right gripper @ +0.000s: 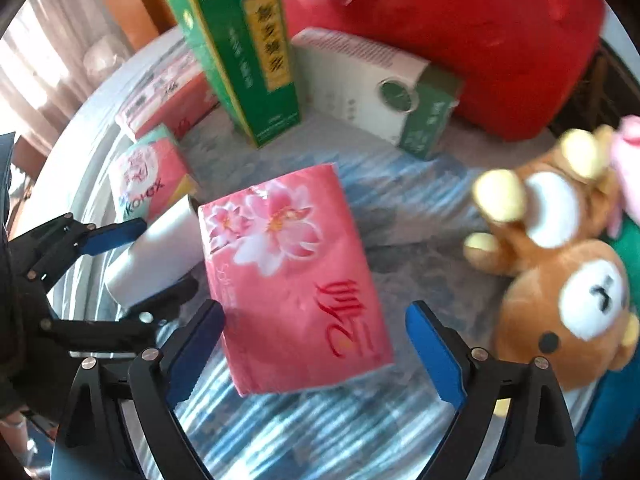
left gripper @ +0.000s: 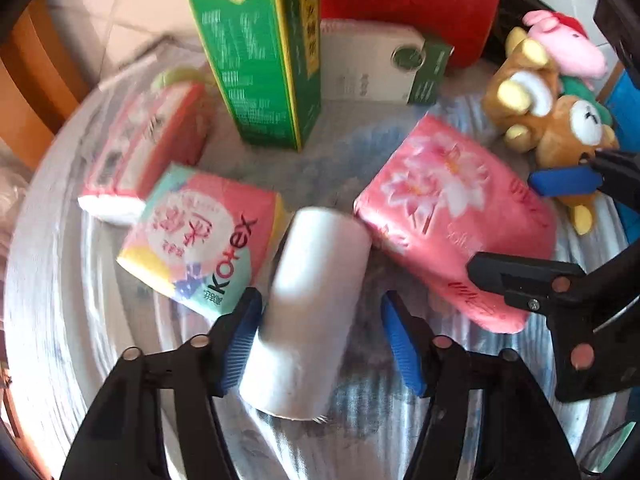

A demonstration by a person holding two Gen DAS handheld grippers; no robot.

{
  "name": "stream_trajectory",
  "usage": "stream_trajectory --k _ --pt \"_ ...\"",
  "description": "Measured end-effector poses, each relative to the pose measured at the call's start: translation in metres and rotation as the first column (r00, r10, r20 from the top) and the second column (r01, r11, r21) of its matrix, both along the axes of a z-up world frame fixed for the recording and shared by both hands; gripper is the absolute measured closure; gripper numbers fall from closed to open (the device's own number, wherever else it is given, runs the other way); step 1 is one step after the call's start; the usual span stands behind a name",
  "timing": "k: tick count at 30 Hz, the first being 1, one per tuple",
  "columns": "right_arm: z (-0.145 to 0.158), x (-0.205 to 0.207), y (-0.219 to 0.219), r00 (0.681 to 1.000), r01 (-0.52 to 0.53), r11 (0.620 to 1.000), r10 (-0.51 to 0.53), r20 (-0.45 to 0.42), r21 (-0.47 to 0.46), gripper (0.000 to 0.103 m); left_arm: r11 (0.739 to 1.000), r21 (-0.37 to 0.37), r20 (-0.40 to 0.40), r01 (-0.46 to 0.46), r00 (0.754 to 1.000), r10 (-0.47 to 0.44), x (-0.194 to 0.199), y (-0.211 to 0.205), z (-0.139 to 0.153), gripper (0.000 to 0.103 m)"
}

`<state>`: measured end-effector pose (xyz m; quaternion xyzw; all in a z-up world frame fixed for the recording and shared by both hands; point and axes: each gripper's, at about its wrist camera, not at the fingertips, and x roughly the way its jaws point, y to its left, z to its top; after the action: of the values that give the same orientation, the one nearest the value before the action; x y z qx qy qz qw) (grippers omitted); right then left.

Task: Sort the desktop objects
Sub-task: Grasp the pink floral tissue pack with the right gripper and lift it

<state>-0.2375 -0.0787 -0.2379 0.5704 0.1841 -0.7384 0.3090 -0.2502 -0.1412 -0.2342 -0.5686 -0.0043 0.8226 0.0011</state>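
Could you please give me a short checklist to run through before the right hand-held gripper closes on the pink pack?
1. Right hand-held gripper open: ok.
2. Pink pack between its jaws: ok. One pad is at the pack's edge and the other stands apart.
3. Pack lying flat on the cloth: ok.
4. Bear clear of the nearer finger: ok, a gap shows.
5. Left hand-held gripper holding the white roll firmly: cannot tell. One pad touches, and a gap seems to show at the other.
6. The two grippers clear of each other: cannot tell, since they are very close beside the pack.
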Motion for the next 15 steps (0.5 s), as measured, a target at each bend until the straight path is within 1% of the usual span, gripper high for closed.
stream_trajectory --k 1,2,3,4,5,7,10,12,15 --pt "-0.004 0.0 -0.004 1.0 -0.006 1.0 0.006 0.009 0.001 0.004 1.0 0.022 0.02 -0.017 1.0 0.016 0.0 -0.004 -0.004 0.056" --pt "-0.008 -0.001 -0.008 1.0 -0.013 1.0 0.013 0.013 0.015 0.004 0.998 0.054 0.03 -0.033 0.999 0.031 0.0 -0.009 -0.007 0.057" --pt "-0.012 -0.002 -0.013 1.0 -0.023 0.999 0.023 0.013 0.03 0.004 0.997 0.069 0.027 -0.038 0.999 0.036 0.001 -0.011 -0.008 0.057" --pt "-0.016 -0.004 -0.015 0.999 -0.025 0.999 0.024 0.022 0.032 0.005 0.997 0.063 0.023 -0.035 0.999 0.033 0.001 -0.011 -0.007 0.058" --pt "-0.019 -0.007 -0.016 0.999 -0.016 0.999 0.015 0.039 0.028 0.009 0.998 0.052 0.02 -0.032 0.999 0.031 0.002 -0.009 -0.007 0.058" --pt "-0.018 -0.006 -0.015 1.0 -0.003 1.0 0.003 0.022 0.026 0.018 0.999 0.044 0.014 -0.027 1.0 0.026 0.005 -0.007 -0.004 0.058" --pt "-0.001 0.002 -0.007 1.0 0.008 1.0 -0.008 -0.016 0.004 0.018 0.999 0.037 -0.021 -0.017 1.0 0.018 0.011 -0.003 0.009 0.058" --pt "0.014 0.006 0.003 0.999 0.028 0.999 -0.029 -0.04 -0.02 0.018 1.0 0.028 -0.055 -0.006 0.998 0.007 0.015 0.002 0.023 0.058" --pt "0.045 0.015 0.02 0.993 0.064 0.997 -0.068 -0.101 -0.047 0.018 0.999 0.029 -0.116 0.015 0.993 -0.012 0.024 0.009 0.05 0.058"
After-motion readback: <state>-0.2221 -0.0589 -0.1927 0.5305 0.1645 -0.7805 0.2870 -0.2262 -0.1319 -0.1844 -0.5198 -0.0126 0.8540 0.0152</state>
